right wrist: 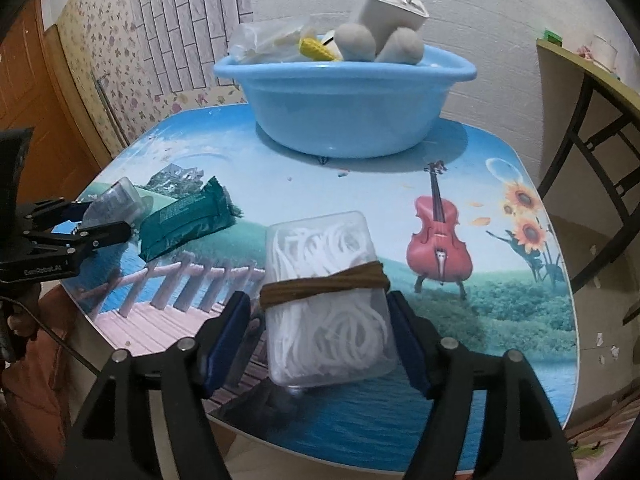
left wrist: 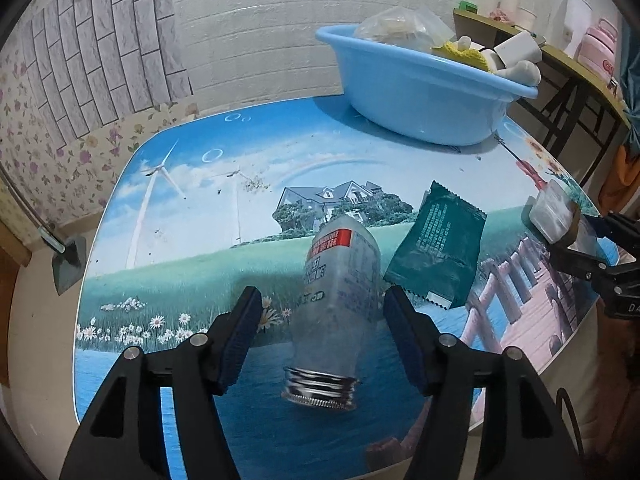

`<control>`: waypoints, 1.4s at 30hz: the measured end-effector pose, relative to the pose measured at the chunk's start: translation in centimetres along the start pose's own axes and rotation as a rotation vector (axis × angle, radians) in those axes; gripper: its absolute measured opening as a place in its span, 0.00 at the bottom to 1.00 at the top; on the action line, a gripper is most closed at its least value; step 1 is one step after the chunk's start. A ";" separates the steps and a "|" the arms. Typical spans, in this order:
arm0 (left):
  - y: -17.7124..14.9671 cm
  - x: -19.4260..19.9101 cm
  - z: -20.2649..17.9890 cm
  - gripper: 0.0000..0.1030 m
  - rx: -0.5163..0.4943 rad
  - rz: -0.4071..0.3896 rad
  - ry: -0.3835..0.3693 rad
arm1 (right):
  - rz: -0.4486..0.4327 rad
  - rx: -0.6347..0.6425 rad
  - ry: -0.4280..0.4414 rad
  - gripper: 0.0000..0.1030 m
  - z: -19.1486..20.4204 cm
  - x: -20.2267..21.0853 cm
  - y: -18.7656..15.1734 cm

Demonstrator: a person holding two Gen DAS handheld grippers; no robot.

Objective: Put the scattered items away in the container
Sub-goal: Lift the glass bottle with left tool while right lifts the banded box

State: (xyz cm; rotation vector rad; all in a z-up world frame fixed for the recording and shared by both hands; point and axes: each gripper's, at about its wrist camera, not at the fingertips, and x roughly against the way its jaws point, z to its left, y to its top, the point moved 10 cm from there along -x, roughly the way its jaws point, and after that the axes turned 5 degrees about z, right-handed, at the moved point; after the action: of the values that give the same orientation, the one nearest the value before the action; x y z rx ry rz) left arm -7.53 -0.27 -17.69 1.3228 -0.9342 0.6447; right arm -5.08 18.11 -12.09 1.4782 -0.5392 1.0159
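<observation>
- Your left gripper (left wrist: pixel 324 316) has its jaws apart, straddling a clear bottle (left wrist: pixel 340 300) that lies on its side on the table (left wrist: pixel 192 240), threaded neck toward you; both pads stand clear of the glass.
- Your right gripper (right wrist: pixel 320 332) is likewise parted around a clear plastic box (right wrist: pixel 328 300) of white cord bound by a brown band (right wrist: pixel 324 284); there is a gap at each pad, so nothing is clamped.
- A green foil packet (left wrist: pixel 436 248) lies just beside the bottle, between your two grippers.
- The blue basin (right wrist: pixel 344 100) sits at the table's far side, well apart from both grippers, already heaped with a white plug adapter (right wrist: pixel 392 8), a plastic bag (right wrist: pixel 268 40) and other bits.
- The tabletop between the box and the basin lies bare.
</observation>
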 end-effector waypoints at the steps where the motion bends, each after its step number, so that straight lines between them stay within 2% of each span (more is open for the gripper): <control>1: 0.0 -0.1 0.0 0.64 0.001 -0.001 0.001 | -0.003 -0.003 0.004 0.73 0.0 0.0 0.0; 3: 0.1 -0.1 0.1 0.67 0.006 -0.004 0.003 | -0.006 -0.013 0.005 0.80 -0.2 0.0 0.0; 5: 0.1 -0.2 0.3 0.73 0.014 -0.004 0.007 | -0.011 -0.021 0.007 0.81 -0.3 0.0 0.0; 12: 0.1 -0.4 0.1 0.79 0.007 -0.003 0.003 | -0.013 0.003 -0.020 0.83 -0.1 -0.2 -0.1; 16: 0.1 -0.7 -0.1 0.88 0.002 -0.009 -0.001 | -0.019 -0.002 -0.009 0.85 -0.2 -0.3 0.0; 23: 0.0 -0.9 -0.6 1.00 -0.016 -0.013 -0.013 | -0.014 0.009 -0.028 0.97 -0.3 -0.5 -0.3; 35: 0.1 -0.9 -0.7 1.00 -0.016 -0.014 -0.013 | -0.019 -0.029 -0.044 1.00 -1.0 -0.5 -0.3; 42: 0.1 -1.0 -0.5 1.00 -0.011 -0.016 -0.010 | -0.008 -0.041 -0.091 1.00 -1.3 -0.6 -0.4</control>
State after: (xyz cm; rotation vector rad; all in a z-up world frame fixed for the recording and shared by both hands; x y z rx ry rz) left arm -8.04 0.39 -18.46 1.3231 -0.9336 0.6201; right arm -5.46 19.29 -12.95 1.4944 -0.6153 0.9294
